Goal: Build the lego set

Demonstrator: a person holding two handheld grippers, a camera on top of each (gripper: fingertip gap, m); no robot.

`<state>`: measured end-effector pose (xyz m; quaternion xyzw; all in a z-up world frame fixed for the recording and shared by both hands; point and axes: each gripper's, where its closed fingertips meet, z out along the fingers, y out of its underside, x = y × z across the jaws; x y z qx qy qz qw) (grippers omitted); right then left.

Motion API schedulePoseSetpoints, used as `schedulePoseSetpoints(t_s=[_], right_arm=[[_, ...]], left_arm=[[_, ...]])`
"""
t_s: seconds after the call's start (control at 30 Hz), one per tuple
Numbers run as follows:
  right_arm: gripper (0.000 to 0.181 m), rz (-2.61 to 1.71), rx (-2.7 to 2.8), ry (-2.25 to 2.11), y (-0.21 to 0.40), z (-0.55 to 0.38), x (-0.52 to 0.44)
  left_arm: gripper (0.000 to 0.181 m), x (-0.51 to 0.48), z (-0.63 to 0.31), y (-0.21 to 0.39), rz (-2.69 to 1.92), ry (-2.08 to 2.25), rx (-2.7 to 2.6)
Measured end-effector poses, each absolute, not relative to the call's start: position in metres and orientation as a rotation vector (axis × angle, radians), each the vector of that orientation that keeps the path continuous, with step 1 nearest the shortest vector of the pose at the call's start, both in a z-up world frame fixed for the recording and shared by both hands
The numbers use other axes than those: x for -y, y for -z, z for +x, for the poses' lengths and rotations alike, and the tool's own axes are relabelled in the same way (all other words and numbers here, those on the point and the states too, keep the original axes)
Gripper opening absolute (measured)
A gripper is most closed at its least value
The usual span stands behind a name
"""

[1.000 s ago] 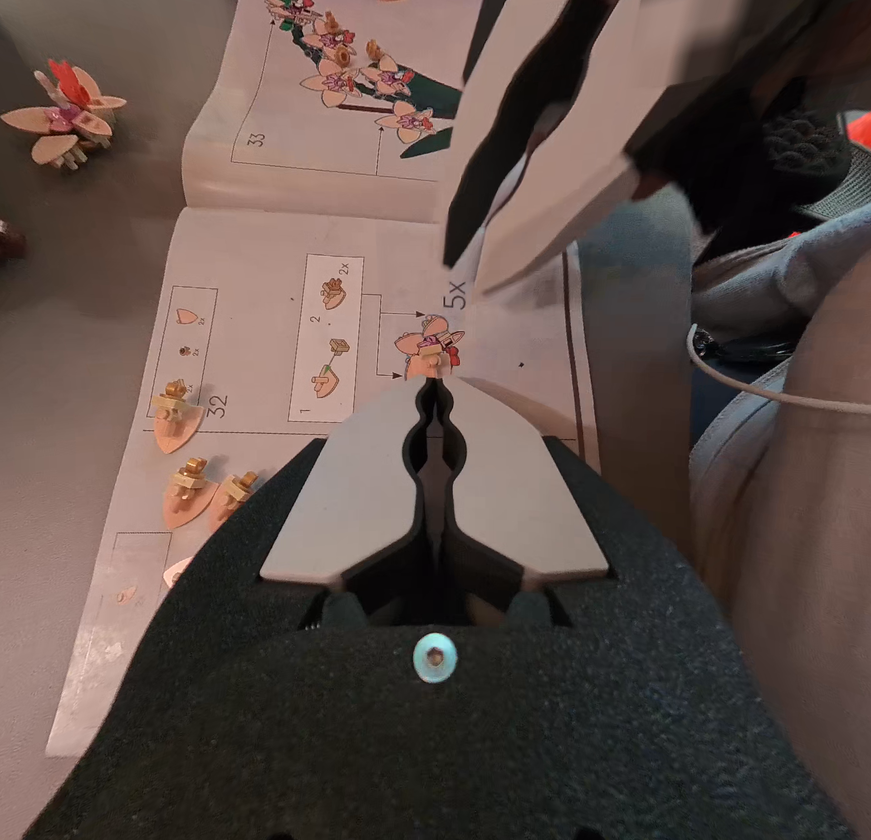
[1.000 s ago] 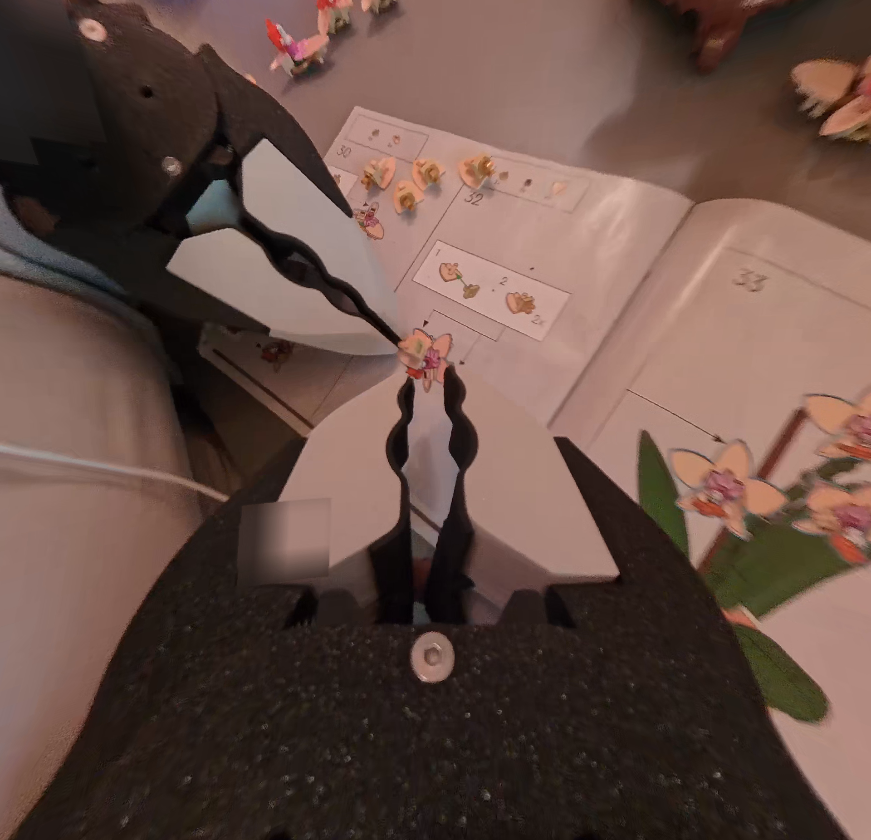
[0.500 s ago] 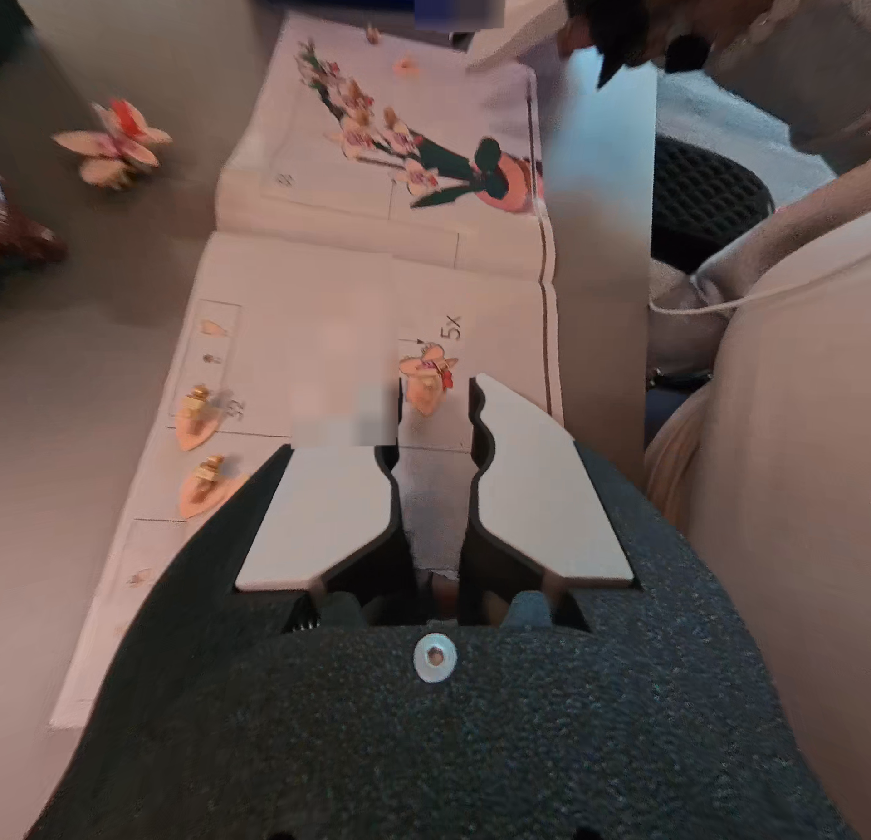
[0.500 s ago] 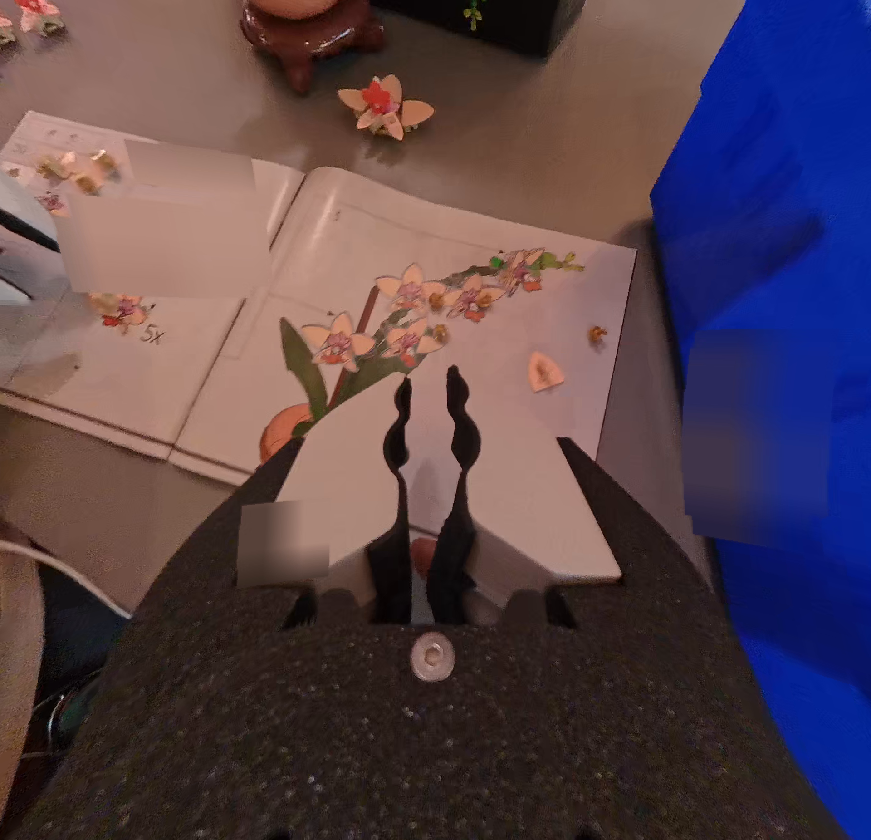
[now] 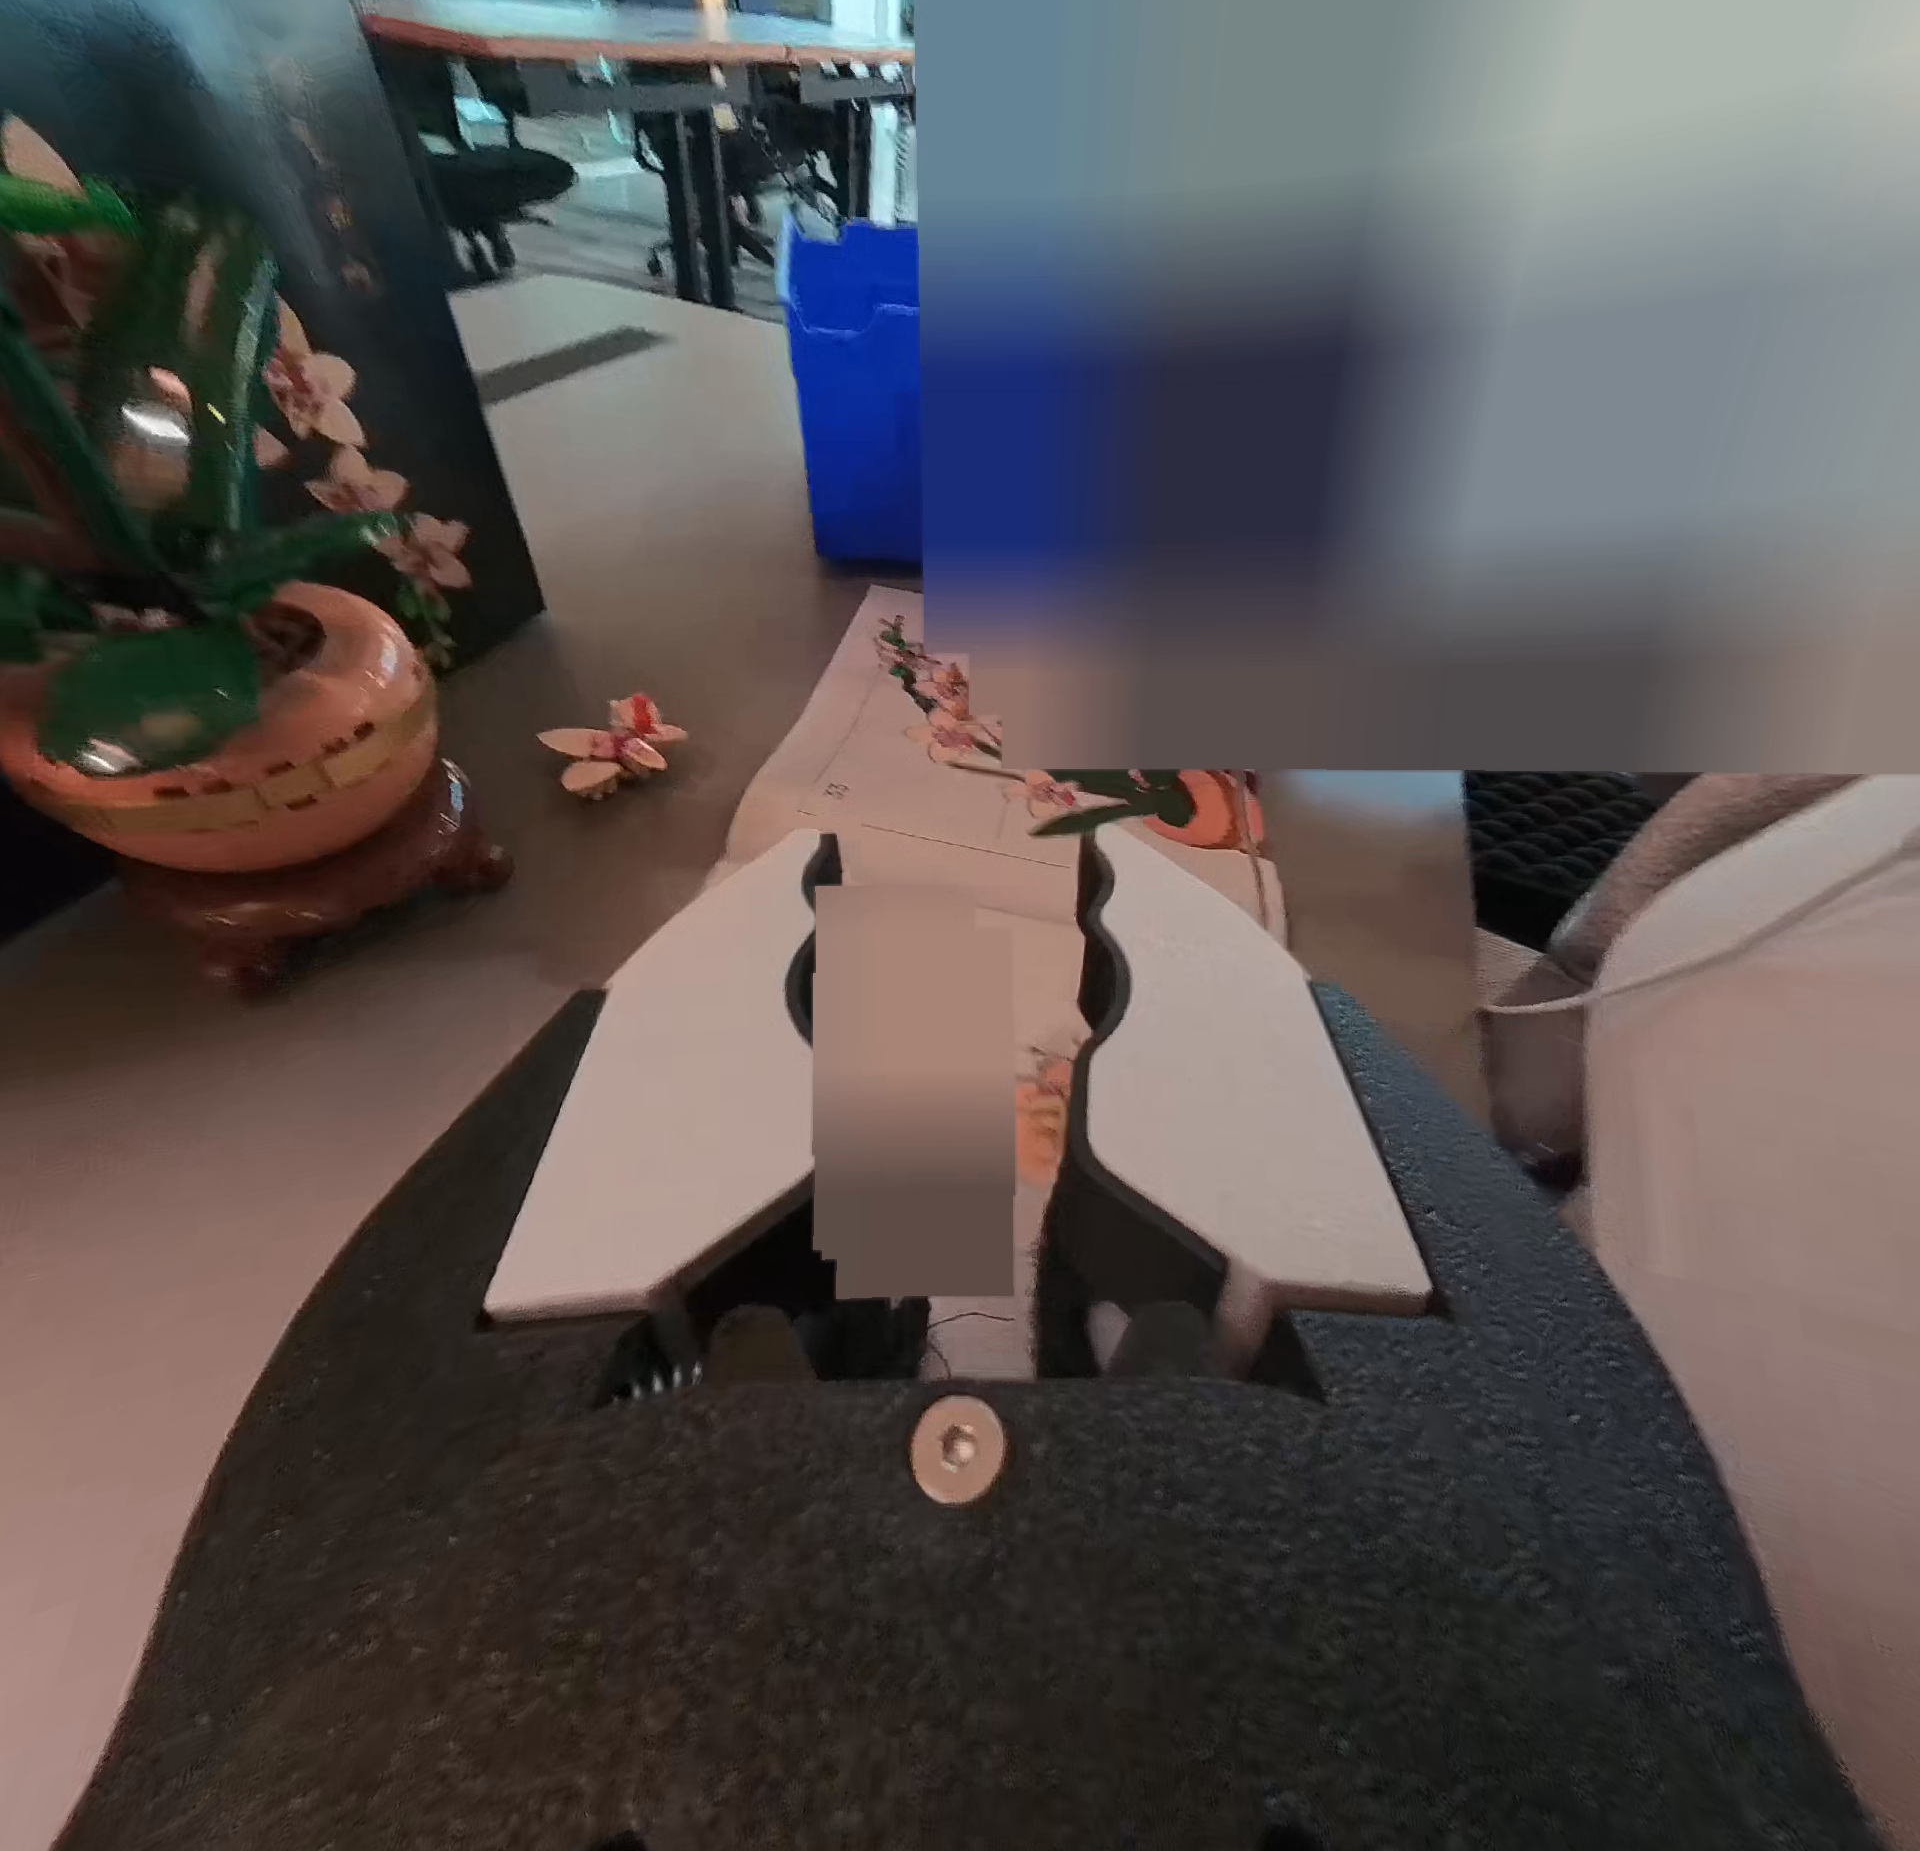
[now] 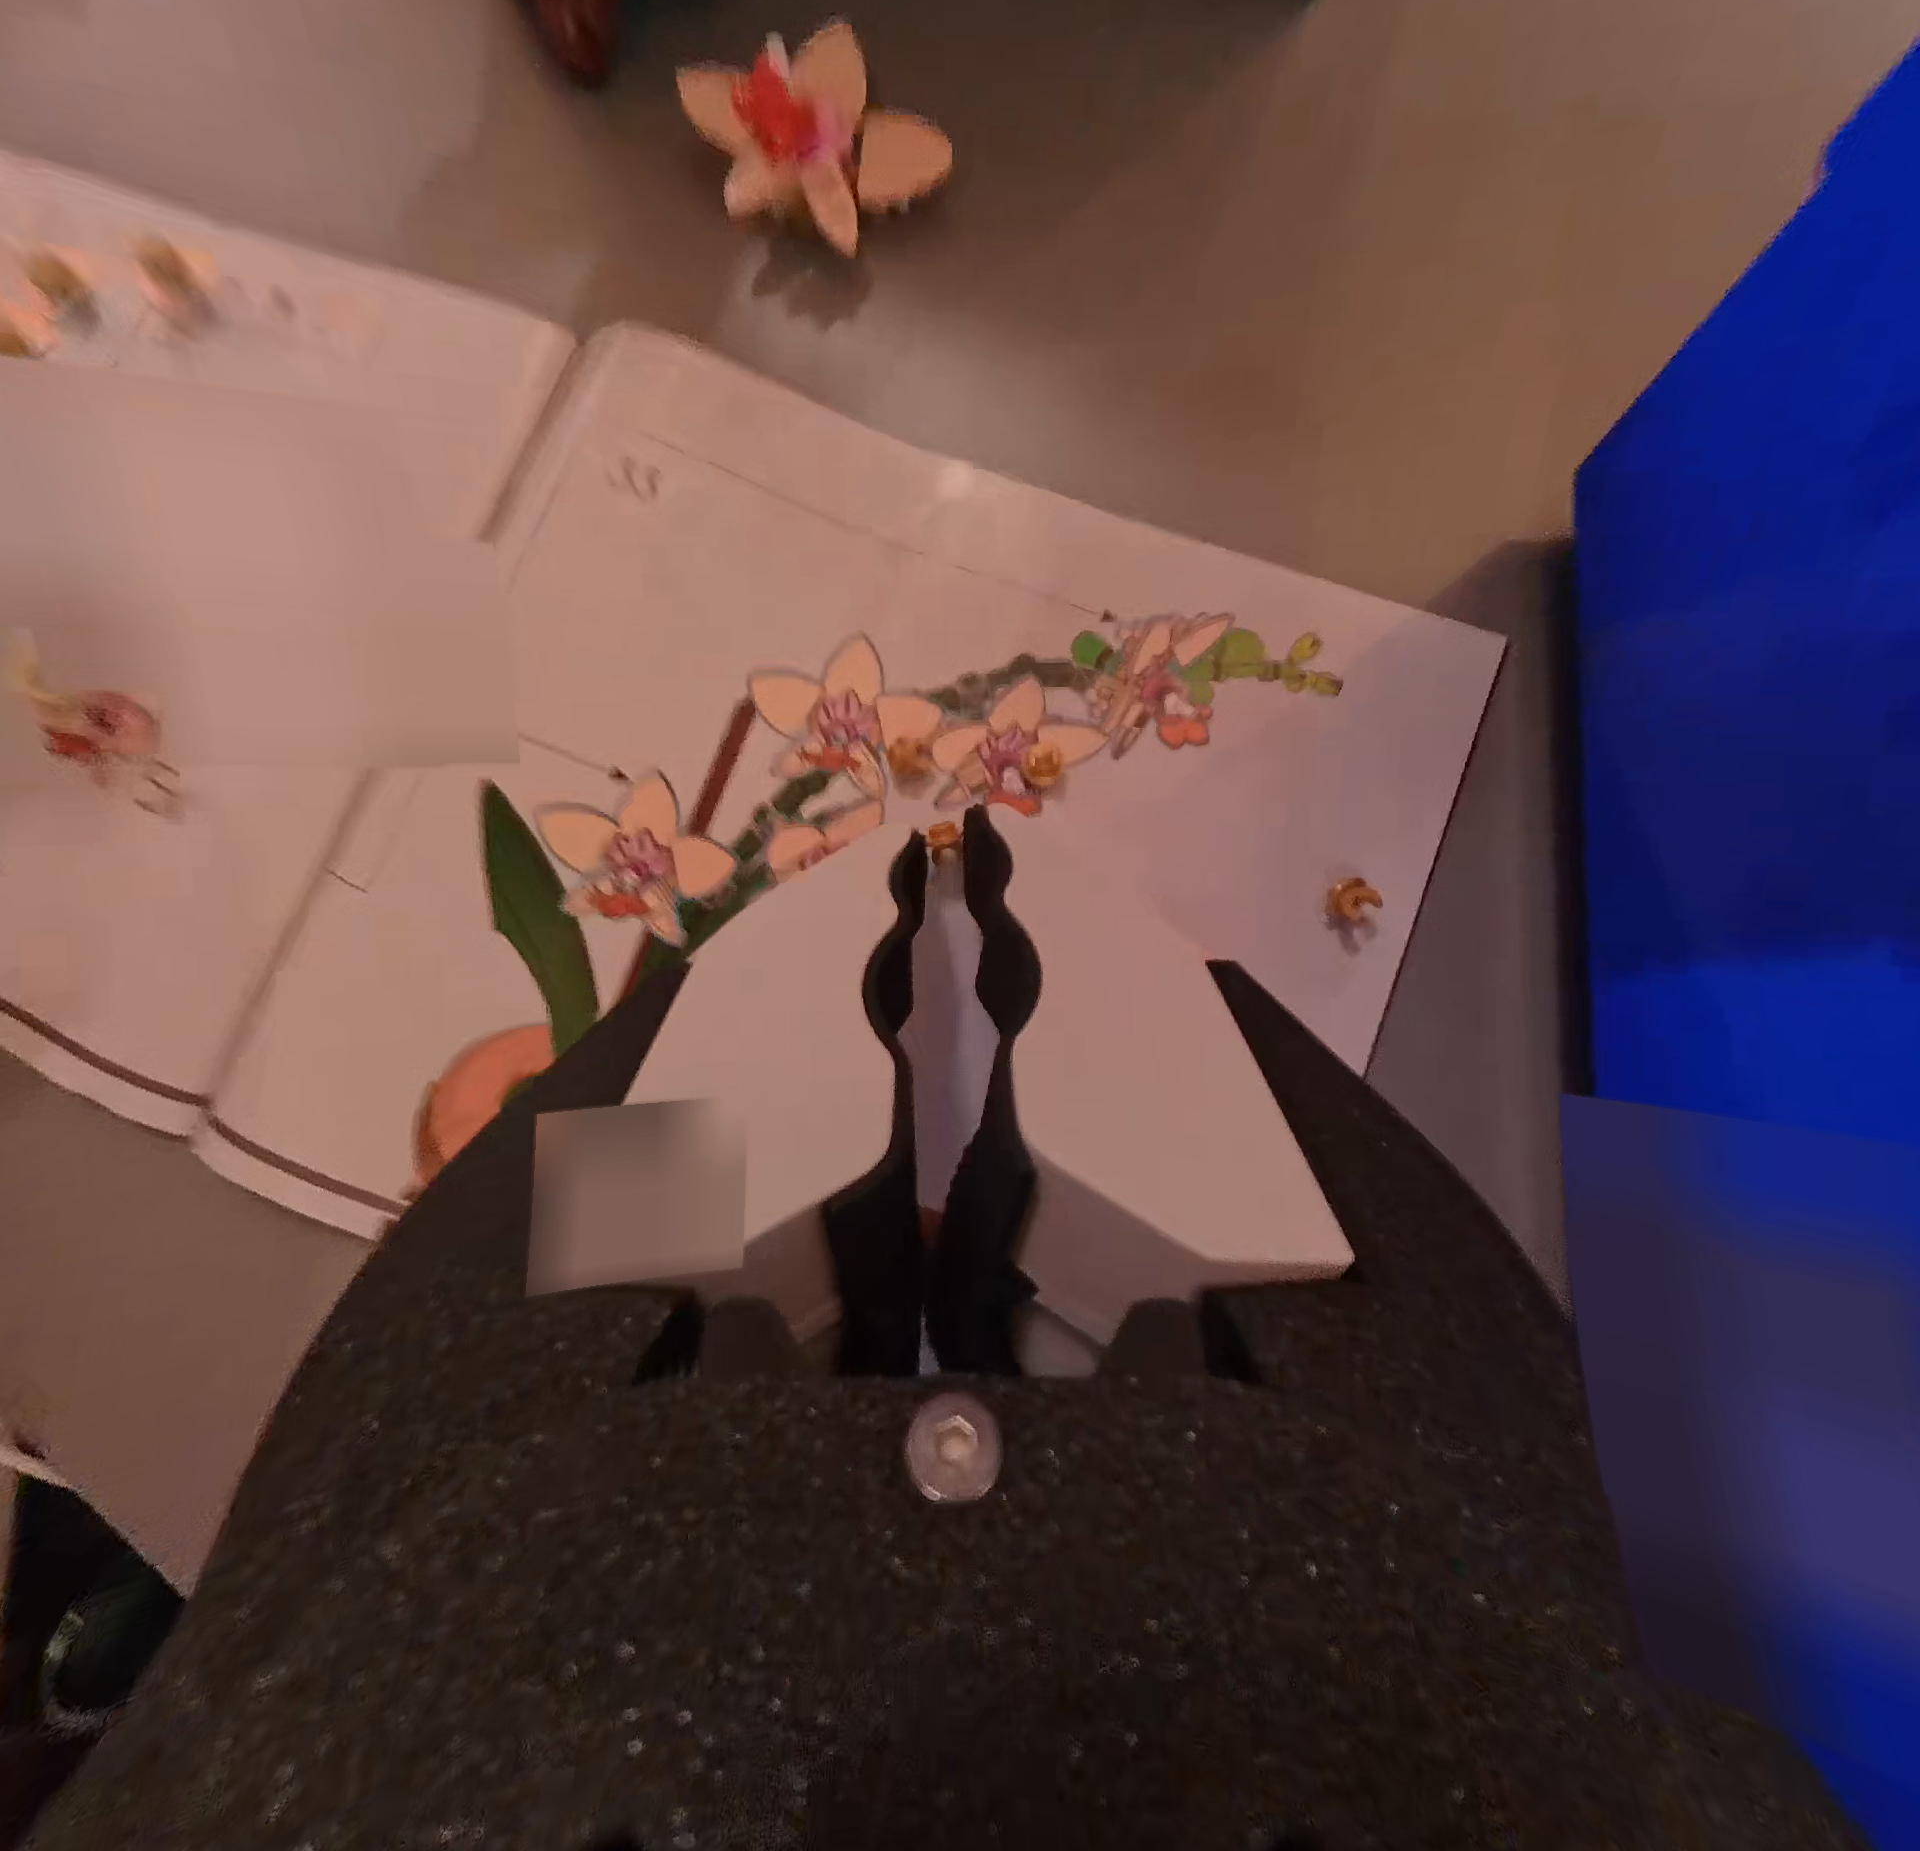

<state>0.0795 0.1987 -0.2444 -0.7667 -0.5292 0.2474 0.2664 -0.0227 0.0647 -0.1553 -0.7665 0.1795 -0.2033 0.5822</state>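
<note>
Fingers of the left gripper (image 5: pixel 953 851) stand spread wide with nothing between them, where 1 second ago they were pressed together at a small flower over the instruction booklet (image 6: pixel 1299 814). That gripper has since lifted and tipped up, so it now looks across the desk (image 5: pixel 644 471) toward the potted orchid model (image 5: pixel 260 762) left of the booklet, with 1 finished flower (image 5: pixel 613 747) lying loose between pot and booklet.

The right gripper (image 6: pixel 943 837) has swung from the booklet's left page to its right page. Its fingers are only a narrow gap apart, and a tiny gold piece (image 6: pixel 940 833) sits exactly between the tips, on the page just below the printed orchid spray. Whether they already pinch it or merely bracket it, I cannot tell. A 2nd gold piece (image 6: pixel 1351 899) lies near the booklet's right edge, and the blue bin (image 6: pixel 1745 658) stands just beyond that edge.

My reading is that 1 flower has been let go and the next one is starting: the right side is collecting a gold part. With something that small, I would expect it to skid on the paper.
</note>
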Motion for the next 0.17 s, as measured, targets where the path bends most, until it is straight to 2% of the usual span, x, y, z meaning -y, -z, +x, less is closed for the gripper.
schedulePoseSetpoints(t_s=[0.03, 0.17], right_arm=[[0.007, -2.041, 1.336, -0.804, 0.232, 0.072, -0.196], [0.006, -1.695, 0.441, -2.045, 0.125, 0.036, -0.168]], left_arm=[[0.041, -0.07, -0.024, 0.152, -1.76, 0.416, -0.427], [0.031, -0.101, -0.023, 0.12, -1.573, 0.123, -0.444]])
